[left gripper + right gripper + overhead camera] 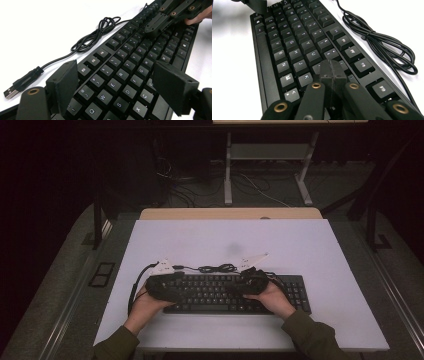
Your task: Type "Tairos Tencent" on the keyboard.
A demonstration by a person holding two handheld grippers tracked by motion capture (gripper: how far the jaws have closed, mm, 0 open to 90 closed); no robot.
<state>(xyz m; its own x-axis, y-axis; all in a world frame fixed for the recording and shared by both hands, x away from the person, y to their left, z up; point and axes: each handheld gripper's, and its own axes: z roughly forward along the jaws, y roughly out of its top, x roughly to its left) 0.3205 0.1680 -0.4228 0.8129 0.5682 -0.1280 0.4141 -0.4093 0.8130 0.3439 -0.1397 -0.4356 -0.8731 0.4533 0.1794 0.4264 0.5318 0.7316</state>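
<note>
A black keyboard (pixel 235 293) lies on the near half of the white table (pixel 310 250), and both grippers hover low over its keys. The left gripper (pixel 120 82) sits above the keyboard's left end with its jaws spread apart, nothing between them but the letter keys around W, E, D and F below. The right gripper (pixel 332 72) is over the keyboard's middle-right keys, its two jaws pressed flat together with no gap, their joined tip resting on or just above the keys beside K; whether it touches a key cannot be told. The keyboard's cable (pixel 384 47) lies coiled on the table just behind the keyboard's back edge, its USB plug (pixel 15 87) lying loose beyond the keyboard's left rear corner.
</note>
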